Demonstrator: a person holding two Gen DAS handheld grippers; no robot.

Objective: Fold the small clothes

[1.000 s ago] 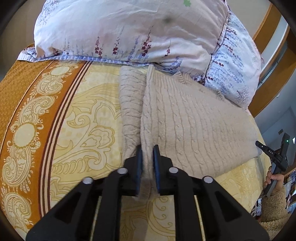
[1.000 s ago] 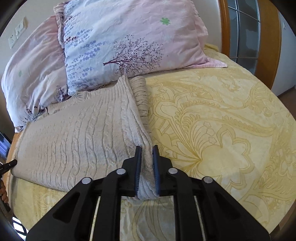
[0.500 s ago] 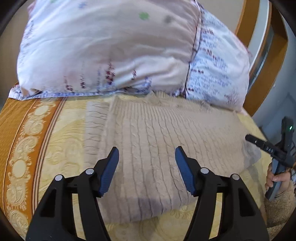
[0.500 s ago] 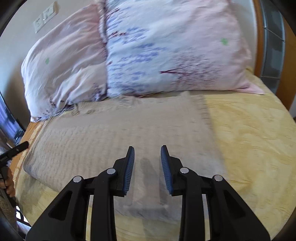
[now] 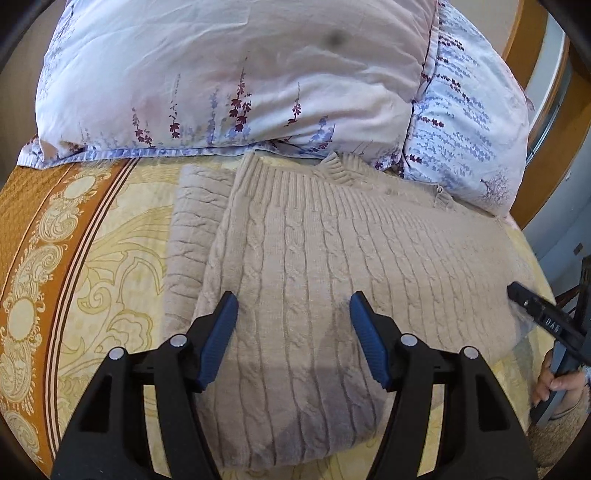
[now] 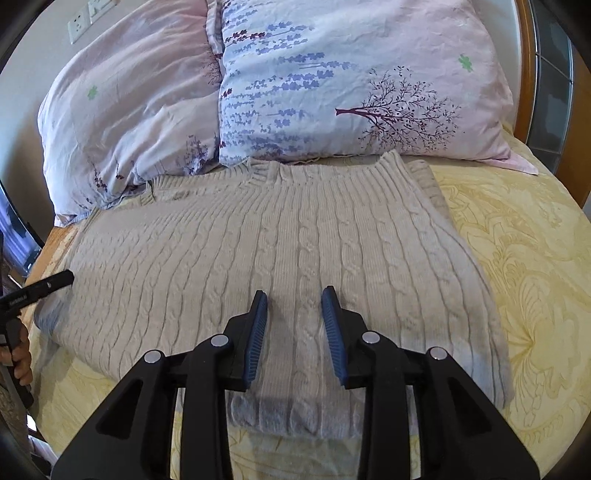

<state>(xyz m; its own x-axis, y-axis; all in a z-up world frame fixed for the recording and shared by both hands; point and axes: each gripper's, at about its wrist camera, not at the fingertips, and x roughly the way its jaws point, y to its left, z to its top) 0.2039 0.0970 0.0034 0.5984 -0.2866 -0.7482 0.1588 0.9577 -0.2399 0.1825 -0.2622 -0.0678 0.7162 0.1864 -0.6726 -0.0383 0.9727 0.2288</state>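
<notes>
A beige cable-knit sweater (image 5: 332, 240) (image 6: 295, 221) lies folded flat on the bed, its collar toward the pillows, with a folded-under part showing along one side edge. My left gripper (image 5: 293, 299) hovers open over the sweater's near part with nothing between its blue pads. My right gripper (image 6: 294, 293) stands over the sweater's middle near the hem; its jaws are opening and no cloth is pinched between them. One of the right gripper's fingers (image 5: 532, 306) shows at the left wrist view's right edge, above a hand (image 5: 554, 384).
Two floral pillows (image 6: 351, 85) (image 6: 129, 110) lean just behind the sweater's collar. The yellow patterned bedspread (image 6: 517, 258) has an orange border (image 5: 33, 206) on one side. A wooden bed frame (image 6: 524, 74) rises at the far right. Wall sockets (image 6: 79, 26) sit behind the pillows.
Both grippers were shut on the sweater's side folds; they have let go, opened and swung over its middle. The sweater now lies flat.
</notes>
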